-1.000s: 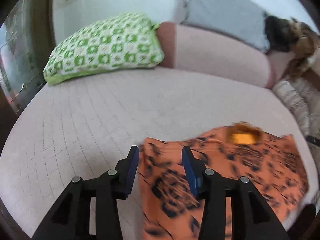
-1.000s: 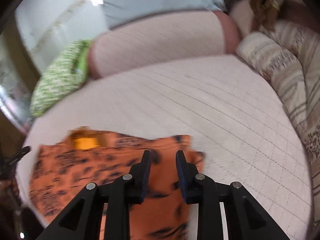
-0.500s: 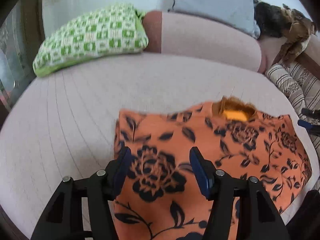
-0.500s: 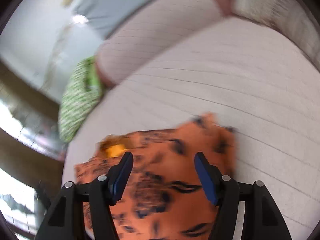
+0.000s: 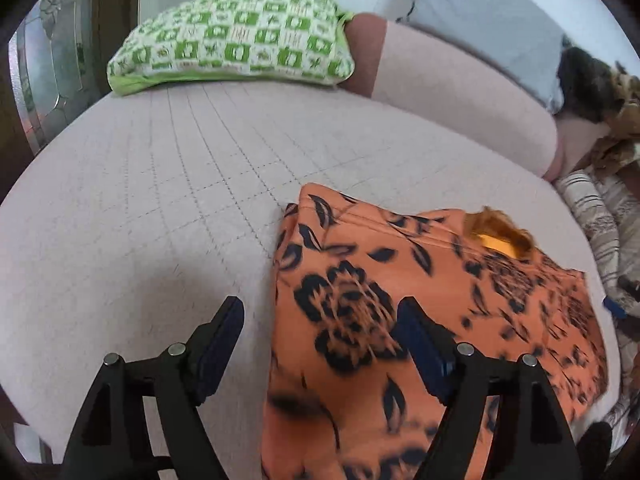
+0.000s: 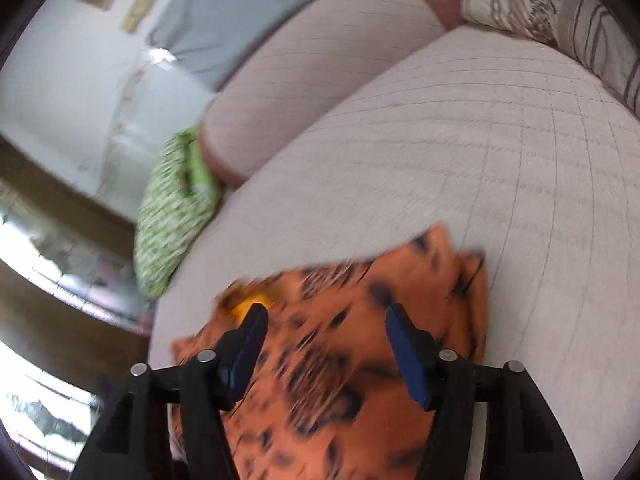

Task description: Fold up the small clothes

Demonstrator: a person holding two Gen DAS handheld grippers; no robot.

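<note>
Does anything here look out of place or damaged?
Nothing stands out. The orange garment with black flower print lies flat on the pale quilted bed cover, with both the left gripper and right gripper open above it.

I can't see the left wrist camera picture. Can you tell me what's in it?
An orange top with black flowers lies flat on a pale pink bed. The left gripper hovers with jaws wide open. A green checked pillow sits behind.
</note>
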